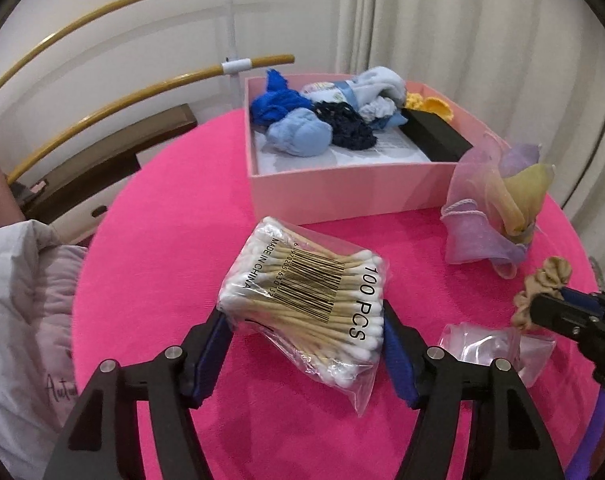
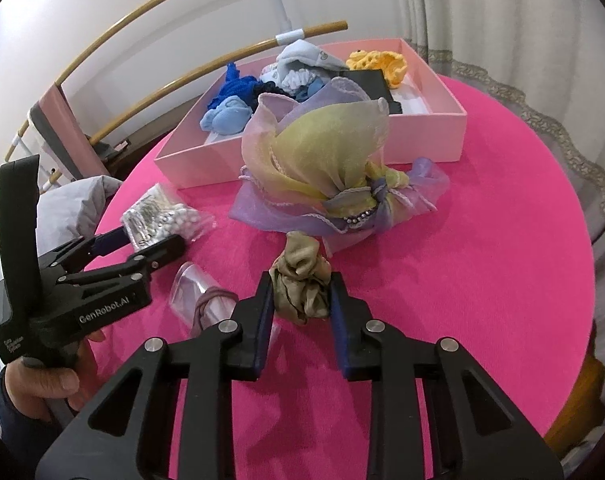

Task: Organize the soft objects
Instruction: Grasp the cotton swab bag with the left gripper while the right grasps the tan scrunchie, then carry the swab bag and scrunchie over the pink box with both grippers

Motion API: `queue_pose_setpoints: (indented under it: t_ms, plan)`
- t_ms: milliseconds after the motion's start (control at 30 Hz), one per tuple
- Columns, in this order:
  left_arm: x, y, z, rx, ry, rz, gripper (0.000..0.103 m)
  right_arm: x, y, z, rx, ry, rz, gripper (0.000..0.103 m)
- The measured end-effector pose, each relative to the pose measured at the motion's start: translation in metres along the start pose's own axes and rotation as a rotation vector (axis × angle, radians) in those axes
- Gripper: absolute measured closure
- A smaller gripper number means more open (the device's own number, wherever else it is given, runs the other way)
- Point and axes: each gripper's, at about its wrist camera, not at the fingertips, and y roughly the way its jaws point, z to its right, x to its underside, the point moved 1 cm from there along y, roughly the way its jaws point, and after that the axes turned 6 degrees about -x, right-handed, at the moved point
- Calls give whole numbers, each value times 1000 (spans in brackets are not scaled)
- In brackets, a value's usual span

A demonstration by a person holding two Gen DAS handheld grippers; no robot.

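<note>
A clear bag of cotton swabs (image 1: pixel 306 300) lies on the pink table between the fingers of my left gripper (image 1: pixel 304 344); the pads touch its sides, so it is shut on the bag. The bag also shows in the right wrist view (image 2: pixel 162 216). My right gripper (image 2: pixel 300 300) is shut on a beige scrunchie (image 2: pixel 302 284), also seen in the left wrist view (image 1: pixel 542 288). A pink box (image 1: pixel 342 188) at the back holds blue, white and yellow soft items. A pastel organza scarf (image 2: pixel 322 176) lies in front of the box.
A small clear bag (image 1: pixel 494 344) with a hair tie (image 2: pixel 208 308) lies between the grippers. A grey cushion (image 1: pixel 26 320) sits left of the round table (image 1: pixel 162 240). Curved wooden rails (image 1: pixel 102 92) and curtains (image 1: pixel 462 20) stand behind.
</note>
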Motion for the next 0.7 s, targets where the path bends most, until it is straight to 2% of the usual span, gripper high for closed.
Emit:
queue_pose_setpoints:
  t_ms: [700]
  plan:
    - [-7, -103, 1, -32, -6, 152, 39, -26, -54, -33, 0, -79, 131, 79]
